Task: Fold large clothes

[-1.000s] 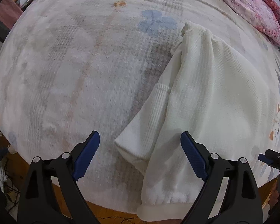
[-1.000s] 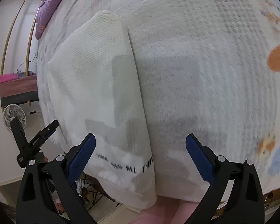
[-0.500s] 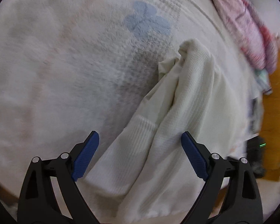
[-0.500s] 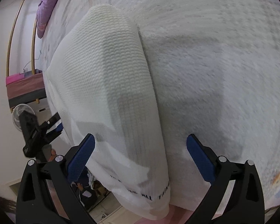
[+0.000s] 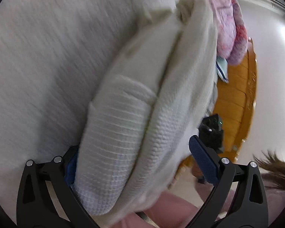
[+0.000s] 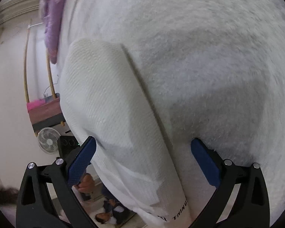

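Note:
A white knit garment (image 5: 123, 123) lies folded lengthwise on the bed, its ribbed end hanging over the near edge. My left gripper (image 5: 134, 146) straddles that end. Its jaws are opening, the cloth lies between them, and the fabric covers most of the left pad. The pads do not press on the cloth. In the right wrist view the same garment (image 6: 104, 95) shows a hem with black lettering. My right gripper (image 6: 143, 141) stands open across the hem's right fold; one finger is over the blanket, the other beyond the garment's left side.
A pale fleece blanket (image 6: 209, 57) covers the bed. A pink quilt (image 5: 228, 19) is bunched at the far end by an orange wooden headboard (image 5: 235, 95). A fan (image 6: 48, 140) stands on the floor beside the bed. A person's hair (image 5: 271, 167) is at the lower right.
My left gripper sank and swung towards the garment, so the ribbed end now lies between its wider jaws. My right gripper came closer to the hem.

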The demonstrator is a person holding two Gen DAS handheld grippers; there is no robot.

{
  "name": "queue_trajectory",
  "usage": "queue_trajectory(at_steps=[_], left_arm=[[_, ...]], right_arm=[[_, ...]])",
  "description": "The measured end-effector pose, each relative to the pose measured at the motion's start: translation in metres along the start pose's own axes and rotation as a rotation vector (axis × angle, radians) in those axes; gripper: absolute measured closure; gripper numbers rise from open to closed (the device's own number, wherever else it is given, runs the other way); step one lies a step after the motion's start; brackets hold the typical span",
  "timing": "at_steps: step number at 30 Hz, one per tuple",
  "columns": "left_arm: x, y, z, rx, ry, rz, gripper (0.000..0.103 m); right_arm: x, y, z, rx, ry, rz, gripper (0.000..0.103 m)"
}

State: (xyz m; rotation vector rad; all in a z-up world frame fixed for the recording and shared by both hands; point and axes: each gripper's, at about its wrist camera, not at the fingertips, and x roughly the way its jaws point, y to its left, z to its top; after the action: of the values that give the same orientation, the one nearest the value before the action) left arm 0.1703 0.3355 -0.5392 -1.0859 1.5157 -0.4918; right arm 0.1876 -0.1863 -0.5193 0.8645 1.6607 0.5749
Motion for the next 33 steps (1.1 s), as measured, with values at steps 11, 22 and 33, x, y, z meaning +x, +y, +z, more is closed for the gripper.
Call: queue_trajectory(at_steps=[11, 22, 33], left_arm=[[0.044, -0.012, 0.010, -0.096, 0.089, 0.039, 0.012], [0.045, -0.095, -0.029, 0.190, -0.155, 0.549, 0.064], [0.061, -0.144, -0.070, 0.282, -0.186, 0.632, 0.074]], right_arm=[[0.014, 0.006, -0.019, 0.002, 0.009, -0.004, 0.011], [-0.008, 0.045, -0.057, -0.143, -0.093, -0.225, 0.058], [-0.029, 0.090, -0.081, -0.246, -0.122, -0.235, 0.073]])
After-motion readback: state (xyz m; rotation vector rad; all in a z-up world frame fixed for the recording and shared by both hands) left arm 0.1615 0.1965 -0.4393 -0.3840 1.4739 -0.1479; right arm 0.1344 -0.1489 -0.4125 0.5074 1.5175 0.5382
